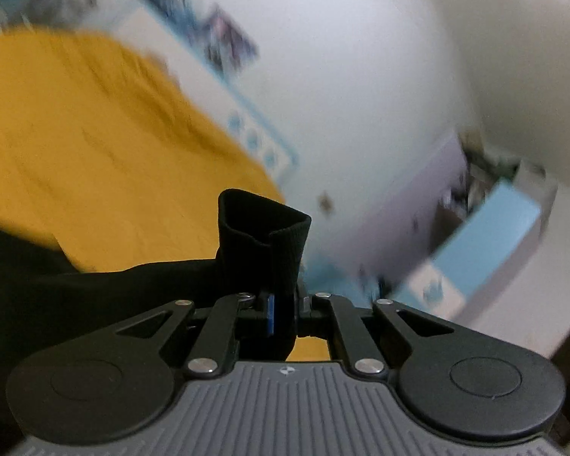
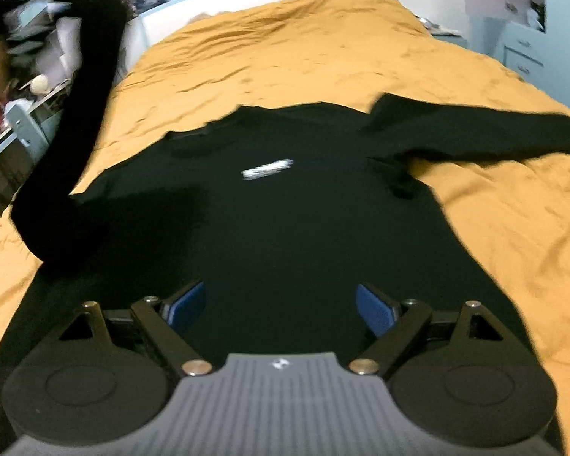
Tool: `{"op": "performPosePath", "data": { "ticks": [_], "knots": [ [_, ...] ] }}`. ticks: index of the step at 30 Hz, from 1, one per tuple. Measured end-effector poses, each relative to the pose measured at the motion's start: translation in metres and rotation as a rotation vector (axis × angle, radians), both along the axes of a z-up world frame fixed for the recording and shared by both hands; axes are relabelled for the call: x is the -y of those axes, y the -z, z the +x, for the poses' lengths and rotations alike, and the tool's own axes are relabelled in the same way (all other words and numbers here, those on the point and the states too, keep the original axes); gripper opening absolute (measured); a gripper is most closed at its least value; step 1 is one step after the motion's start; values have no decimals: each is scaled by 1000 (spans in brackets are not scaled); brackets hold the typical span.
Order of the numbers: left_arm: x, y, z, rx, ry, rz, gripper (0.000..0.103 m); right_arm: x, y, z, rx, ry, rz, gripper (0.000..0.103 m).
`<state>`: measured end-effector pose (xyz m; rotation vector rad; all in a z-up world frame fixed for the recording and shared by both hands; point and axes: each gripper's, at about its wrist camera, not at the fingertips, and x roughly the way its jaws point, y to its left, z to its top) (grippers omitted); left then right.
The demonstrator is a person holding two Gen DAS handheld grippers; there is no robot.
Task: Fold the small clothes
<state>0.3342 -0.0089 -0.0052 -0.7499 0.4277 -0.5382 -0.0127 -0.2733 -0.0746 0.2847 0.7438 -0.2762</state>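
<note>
Now L gripper pinches black sweatshirt cuff, prob. lifted off orange bedspread; R gripper jaws wide, empty.

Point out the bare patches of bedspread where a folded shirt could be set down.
Free: the orange bedspread beyond the black shirt's collar, up to the headboard, and the strip right of the body, below the flat sleeve. Crowded: the middle, under the shirt, and the left side, where the lifted sleeve hangs.

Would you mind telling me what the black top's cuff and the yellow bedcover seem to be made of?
Cuff: apparently ribbed knit, matte, with fine vertical ribs where the left claw pinches it. Yellow bedcover: probably thin woven cloth with a slight sheen, creasing sharply.
</note>
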Motion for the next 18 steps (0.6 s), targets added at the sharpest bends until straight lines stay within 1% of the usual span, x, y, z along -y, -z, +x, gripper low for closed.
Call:
{"op": "performPosePath", "data": {
  "ticks": [1, 2, 3, 4, 5, 6, 7, 8, 9, 10, 12, 13, 14, 15, 16, 17, 18],
  "knots": [
    [20, 19, 8, -19, 12, 39, 9, 8, 1, -3, -5, 11, -7, 83],
    [43, 39, 15, -36, 14, 109, 11, 15, 2, -7, -11, 27, -19, 83],
    [59, 53, 26, -61, 35, 168, 13, 25, 3, -11, -16, 48, -31, 83],
    [75, 72, 33, -103, 69, 206, 15, 34, 5, -14, -24, 71, -37, 83],
    [87, 90, 38, -166, 108, 210, 15, 44, 6, -17, -26, 84, -34, 83],
    [97, 98, 39, -210, 138, 191, 15, 54, 6, -20, -25, 99, -27, 83],
    [101, 101, 36, -219, 158, 171, 15, 63, 6, -23, -19, 112, -19, 83],
    [99, 96, 30, -199, 169, 166, 15, 72, 6, -25, -9, 127, -9, 82],
    [93, 86, 23, -162, 180, 161, 16, 81, 6, -25, 8, 136, 4, 83],
    [86, 77, 15, -134, 194, 153, 20, 86, 5, -24, 25, 137, 17, 82],
    [55, 55, -4, -89, 204, 151, 48, 96, 1, -20, 62, 122, 37, 80],
    [44, 50, -13, -79, 184, 169, 54, 98, -1, -14, 74, 106, 52, 79],
    [23, 43, -18, -72, 152, 193, 62, 104, -2, -7, 91, 94, 83, 79],
    [-5, 40, -27, -78, 107, 222, 63, 111, -2, 1, 116, 88, 135, 79],
    [-20, 37, -33, -101, 68, 241, 63, 119, -1, 11, 140, 88, 200, 79],
    [-47, 42, -40, -148, 27, 250, 63, 124, 0, 18, 151, 95, 242, 78],
    [-64, 49, -54, -202, -7, 238, 63, 131, 3, 30, 161, 114, 289, 78]
  ]
}}
